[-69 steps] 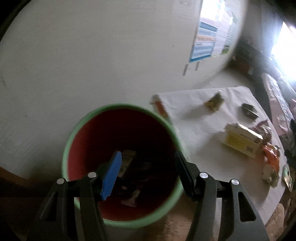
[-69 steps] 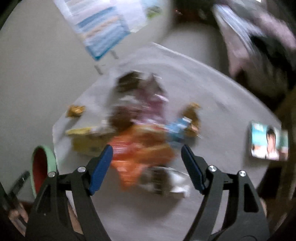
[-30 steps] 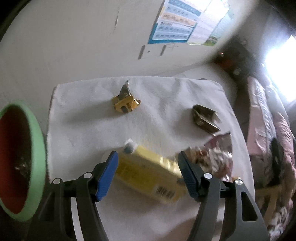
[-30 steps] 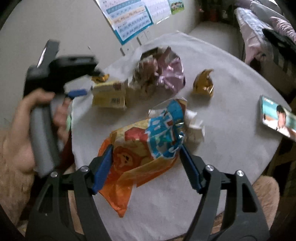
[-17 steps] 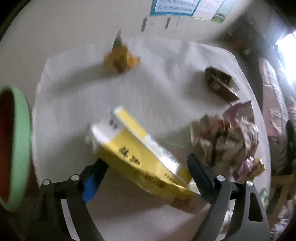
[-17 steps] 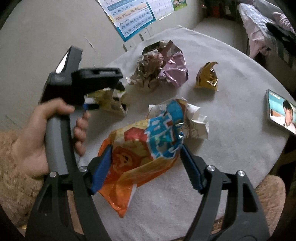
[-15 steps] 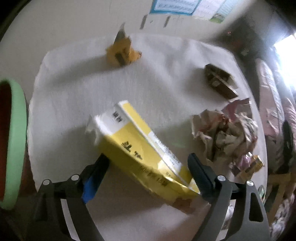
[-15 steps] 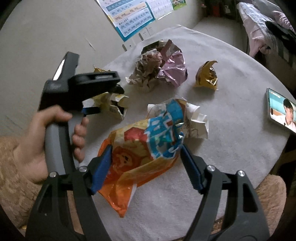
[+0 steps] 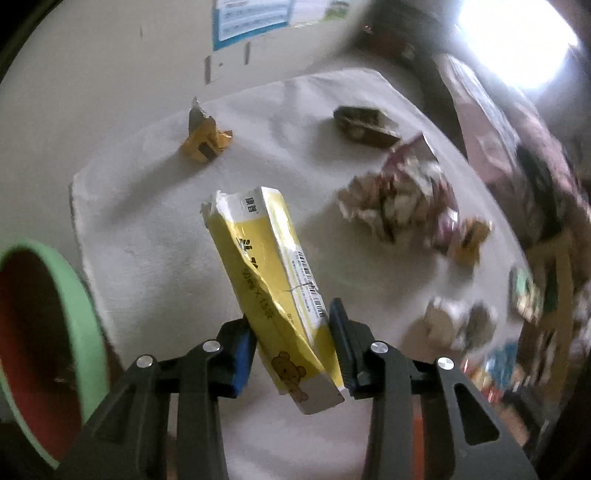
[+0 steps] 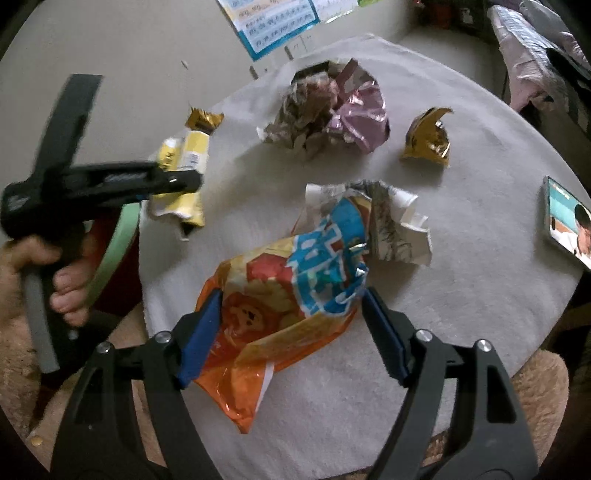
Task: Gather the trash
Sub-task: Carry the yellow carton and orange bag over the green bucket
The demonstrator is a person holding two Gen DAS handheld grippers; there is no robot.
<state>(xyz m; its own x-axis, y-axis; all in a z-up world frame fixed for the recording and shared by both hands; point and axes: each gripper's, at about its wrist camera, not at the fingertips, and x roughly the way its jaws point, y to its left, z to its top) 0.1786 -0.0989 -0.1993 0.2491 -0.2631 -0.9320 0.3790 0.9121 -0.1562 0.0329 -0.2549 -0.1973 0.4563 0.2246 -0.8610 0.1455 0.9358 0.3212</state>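
Covering the round table (image 10: 461,332), pale cloth (image 9: 155,206); poster (image 10: 273,26) beyond.

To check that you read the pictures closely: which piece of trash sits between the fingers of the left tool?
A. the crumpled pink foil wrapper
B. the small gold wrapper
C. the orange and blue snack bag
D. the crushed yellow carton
D: in the left wrist view the closing left tool has the crushed yellow carton between its pads.
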